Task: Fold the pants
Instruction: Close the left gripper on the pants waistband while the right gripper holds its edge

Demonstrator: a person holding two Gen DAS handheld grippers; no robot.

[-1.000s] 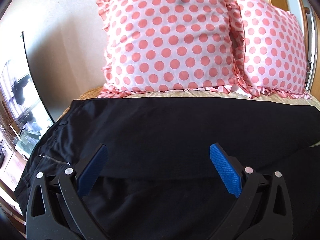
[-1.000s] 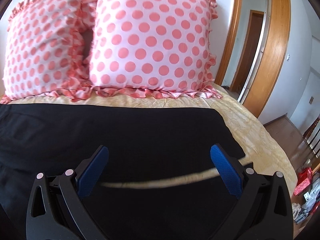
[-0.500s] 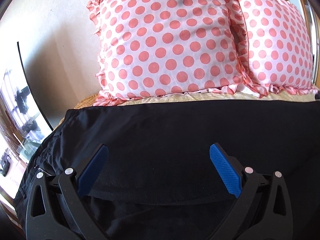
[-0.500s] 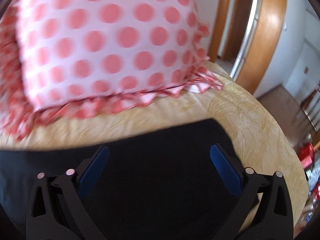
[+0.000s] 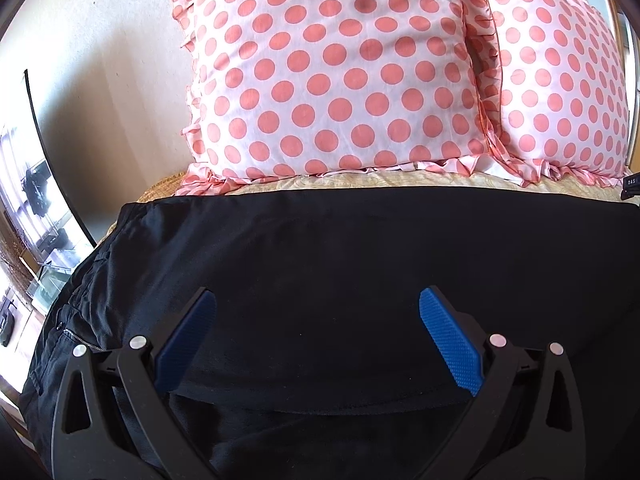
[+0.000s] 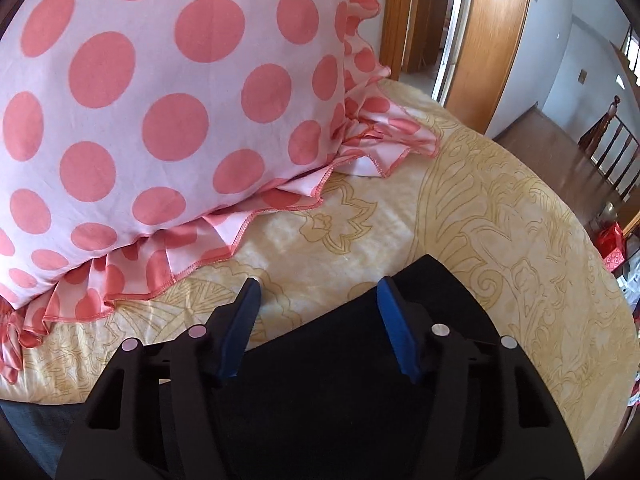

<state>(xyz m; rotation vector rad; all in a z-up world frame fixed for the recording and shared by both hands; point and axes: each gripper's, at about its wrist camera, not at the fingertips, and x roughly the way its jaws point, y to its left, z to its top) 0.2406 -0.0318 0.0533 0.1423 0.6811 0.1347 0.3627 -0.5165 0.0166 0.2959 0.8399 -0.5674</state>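
Note:
Black pants (image 5: pixel 320 248) lie spread across the bed, waistband and zipper at the left in the left wrist view. My left gripper (image 5: pixel 318 320) is wide open just above the pants' middle, over a folded edge that runs near its base. In the right wrist view the far right corner of the pants (image 6: pixel 432 280) lies on the bedspread. My right gripper (image 6: pixel 318 308) is over that corner, jaws partly closed but apart, holding nothing.
Two pink polka-dot pillows (image 5: pixel 332 76) (image 6: pixel 132 112) stand at the head of the bed. The yellow patterned bedspread (image 6: pixel 500 216) stretches right to the bed's edge. A wooden door frame (image 6: pixel 492 40) and floor lie beyond. A wall is at the left (image 5: pixel 100 80).
My right gripper moved forward and right to the pants' far corner and its jaws narrowed. My left gripper shifted slightly forward over the pants and stayed open.

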